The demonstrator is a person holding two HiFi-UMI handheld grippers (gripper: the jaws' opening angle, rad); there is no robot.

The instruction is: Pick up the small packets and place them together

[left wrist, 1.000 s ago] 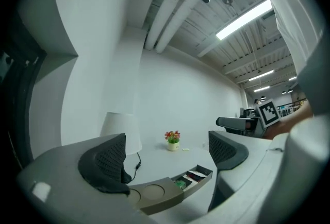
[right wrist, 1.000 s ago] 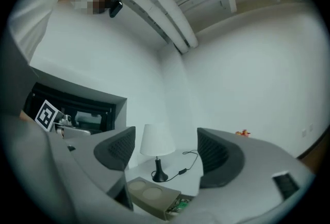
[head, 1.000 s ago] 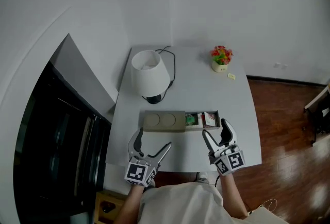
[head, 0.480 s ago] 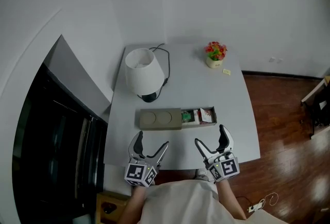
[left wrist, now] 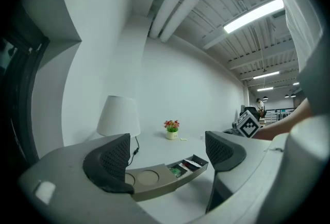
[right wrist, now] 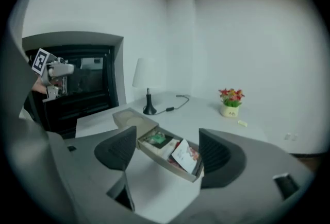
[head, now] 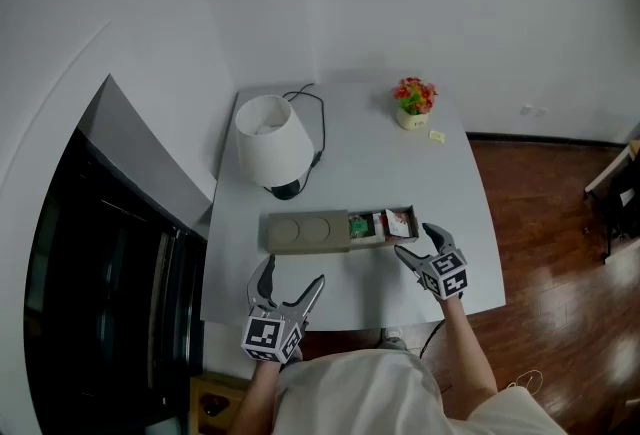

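A tan box (head: 300,232) lies across the table, its right compartment open and holding small packets (head: 383,223). In the right gripper view a white packet (right wrist: 183,156) and a green one (right wrist: 156,139) lie in it. My right gripper (head: 415,240) hangs just off the box's right end, open, nothing between its fingers; its jaws have just been closing a little. My left gripper (head: 292,276) hovers at the table's near edge, open and empty (left wrist: 167,153); its jaws have just been closing. One pale packet (head: 436,135) lies by the flower pot.
A white lamp (head: 267,143) with a black cord stands at the back left. A small flower pot (head: 413,103) sits at the back right. A dark cabinet (head: 110,303) runs along the left, and wooden floor (head: 560,223) lies to the right.
My right gripper has dropped and moved forward to the right end of the box, tilting downward. The left gripper's jaws have narrowed; that hand has sunk slightly.
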